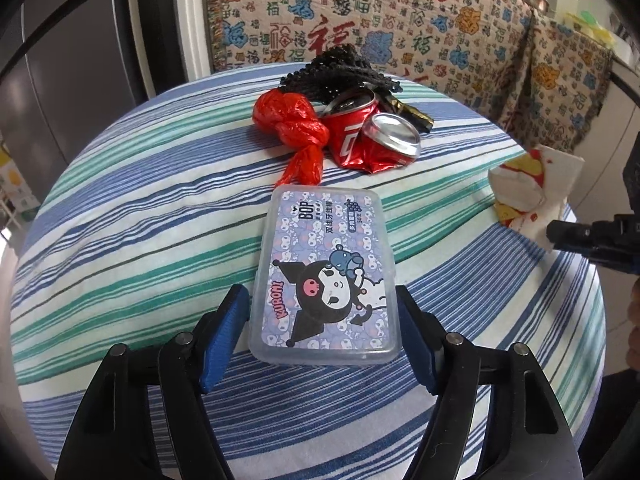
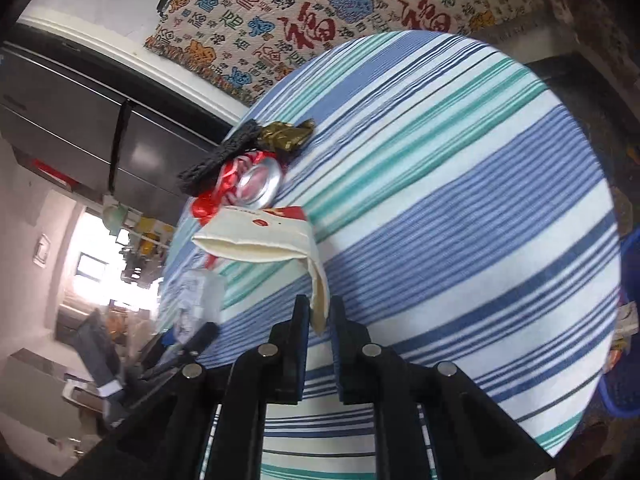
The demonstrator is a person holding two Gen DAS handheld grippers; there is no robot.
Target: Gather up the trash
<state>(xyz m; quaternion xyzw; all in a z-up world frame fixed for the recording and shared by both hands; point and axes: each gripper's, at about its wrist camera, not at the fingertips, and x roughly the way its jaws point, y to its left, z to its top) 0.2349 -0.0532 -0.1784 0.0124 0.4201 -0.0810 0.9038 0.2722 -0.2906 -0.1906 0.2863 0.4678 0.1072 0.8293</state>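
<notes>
Left gripper [image 1: 320, 304]: my jaws stand apart on either side of the near end of the plastic box [image 1: 325, 276] at the frame's centre; I see a gap beside each pad, so nothing is clamped. The box lies flat on the striped table [image 1: 120, 216]. I judge it light, stiff and smooth-sided, likely to slip; its long sides, where the pads now flank it, are the place to grip.

Right gripper [image 2: 320, 312]: jaws together on a corner of the paper wrapper [image 2: 260, 240], lower centre of that view. It is thin and limp, and I expect it to droop and possibly tear.

The crushed can [image 1: 372, 136], red bag [image 1: 292, 124] and black netting [image 1: 340, 68] sit clustered beyond the box.
</notes>
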